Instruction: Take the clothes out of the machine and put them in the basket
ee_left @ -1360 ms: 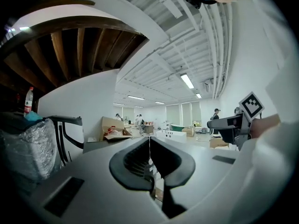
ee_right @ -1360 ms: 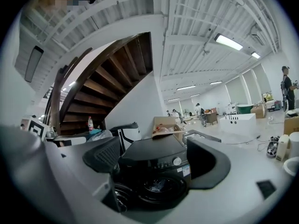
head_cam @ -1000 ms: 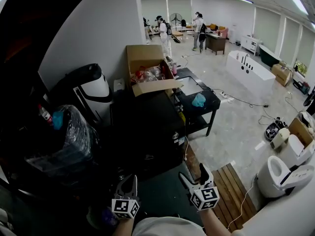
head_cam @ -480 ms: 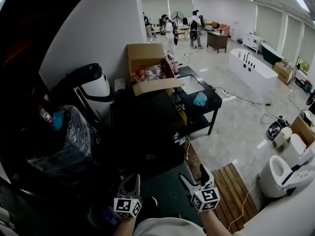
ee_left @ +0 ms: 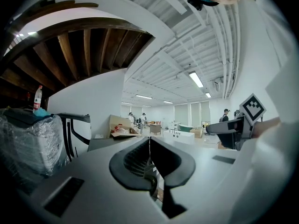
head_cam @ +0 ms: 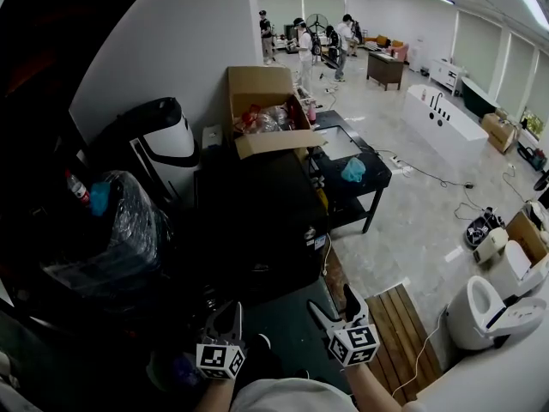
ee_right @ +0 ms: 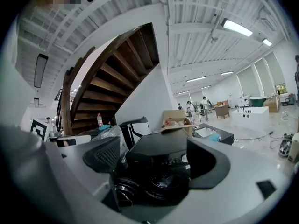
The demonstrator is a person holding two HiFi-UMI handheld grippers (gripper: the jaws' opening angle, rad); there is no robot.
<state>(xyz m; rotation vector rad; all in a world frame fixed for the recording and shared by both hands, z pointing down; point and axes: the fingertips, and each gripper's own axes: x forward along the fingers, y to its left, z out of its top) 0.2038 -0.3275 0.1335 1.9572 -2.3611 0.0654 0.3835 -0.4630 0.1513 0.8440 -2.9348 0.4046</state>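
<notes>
- The left gripper [ee_left: 149, 144] is seen pressed together, empty; the right gripper [ee_right: 154, 160] is spread wide.
- The drum of the machine [ee_right: 161, 148] should be entered low and squarely by the wide one.

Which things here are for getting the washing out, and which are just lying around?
For the job:
black washing machine
left tool, shut
right tool, open

Just lying about:
cardboard box
plastic-wrapped bundle
low black table
bathtub
toilet

The left tongs [head_cam: 225, 314] and right tongs [head_cam: 334, 305] hover low before the black machine [head_cam: 257, 221], a cardboard box [head_cam: 262, 110] beyond it.
</notes>
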